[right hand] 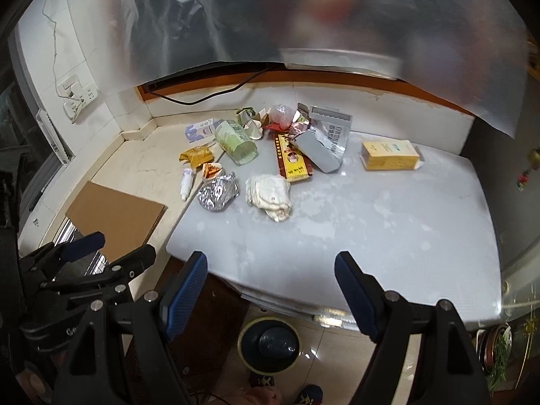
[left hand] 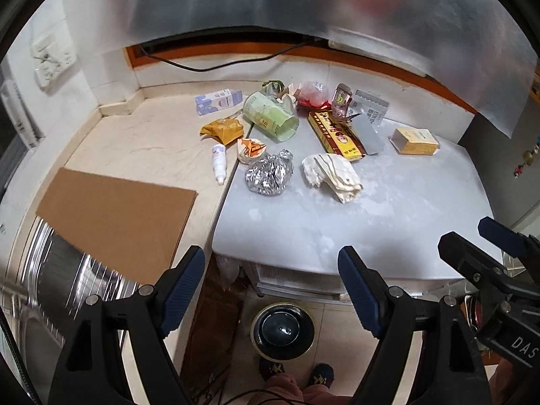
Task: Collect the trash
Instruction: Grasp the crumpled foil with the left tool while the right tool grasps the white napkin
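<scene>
Trash lies heaped toward the upper middle of both views, on the far part of the grey surface (left hand: 388,222), while a dark bin (left hand: 282,330) sits on the floor at the bottom centre, below the near edge. Both the left tongs (left hand: 271,271) and the right tongs (right hand: 270,275) stand wide apart and hold nothing, hanging over that near edge and well short of the pile. Nearest of the pieces are the crumpled foil ball (left hand: 269,174) and the wadded paper towel (left hand: 330,176); foil may spring out of a loose pinch, and the towel may unfold and trail. Beyond them, the green cup (left hand: 271,116) lies on its side and could roll if nudged. The small white bottle (left hand: 218,162) rests by the seam with the beige counter (left hand: 141,141) and could slip from a glancing grip. Farther still, wrappers overlap the red-and-yellow box (left hand: 335,131), so pulling one may drag its neighbours off the edge.
</scene>
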`<state>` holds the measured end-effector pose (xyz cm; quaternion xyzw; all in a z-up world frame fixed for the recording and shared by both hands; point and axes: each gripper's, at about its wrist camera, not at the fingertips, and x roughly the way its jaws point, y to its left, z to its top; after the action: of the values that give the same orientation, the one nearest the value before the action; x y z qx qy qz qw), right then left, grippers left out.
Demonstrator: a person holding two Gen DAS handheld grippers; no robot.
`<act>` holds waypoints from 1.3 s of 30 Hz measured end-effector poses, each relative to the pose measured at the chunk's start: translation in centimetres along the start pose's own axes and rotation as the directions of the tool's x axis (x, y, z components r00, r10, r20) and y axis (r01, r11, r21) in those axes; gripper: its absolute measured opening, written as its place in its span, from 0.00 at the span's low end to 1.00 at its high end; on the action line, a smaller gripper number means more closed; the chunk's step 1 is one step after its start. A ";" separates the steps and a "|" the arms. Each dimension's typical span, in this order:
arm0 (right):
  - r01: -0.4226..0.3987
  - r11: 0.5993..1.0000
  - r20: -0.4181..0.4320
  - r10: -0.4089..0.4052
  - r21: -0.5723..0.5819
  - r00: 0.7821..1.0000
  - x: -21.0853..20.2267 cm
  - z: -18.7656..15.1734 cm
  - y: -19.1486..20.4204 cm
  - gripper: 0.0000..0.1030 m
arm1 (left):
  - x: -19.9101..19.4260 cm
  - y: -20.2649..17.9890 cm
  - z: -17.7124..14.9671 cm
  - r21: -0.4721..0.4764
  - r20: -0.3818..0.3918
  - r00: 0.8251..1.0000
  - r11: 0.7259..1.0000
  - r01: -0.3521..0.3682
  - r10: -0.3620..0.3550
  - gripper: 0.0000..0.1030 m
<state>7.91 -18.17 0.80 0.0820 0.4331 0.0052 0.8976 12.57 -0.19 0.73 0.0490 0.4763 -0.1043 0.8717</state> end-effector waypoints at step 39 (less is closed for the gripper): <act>-0.129 0.984 -0.291 0.159 0.119 0.943 23.2 6.4 -2.1 0.48 | 22.1 3.2 9.9 -0.104 -0.239 0.954 0.982 0.158 -0.179 0.77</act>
<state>27.23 -19.31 -13.67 0.1559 0.5567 0.0620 0.8136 32.98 -1.90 -12.56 -0.0160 0.5878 -0.1514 0.7946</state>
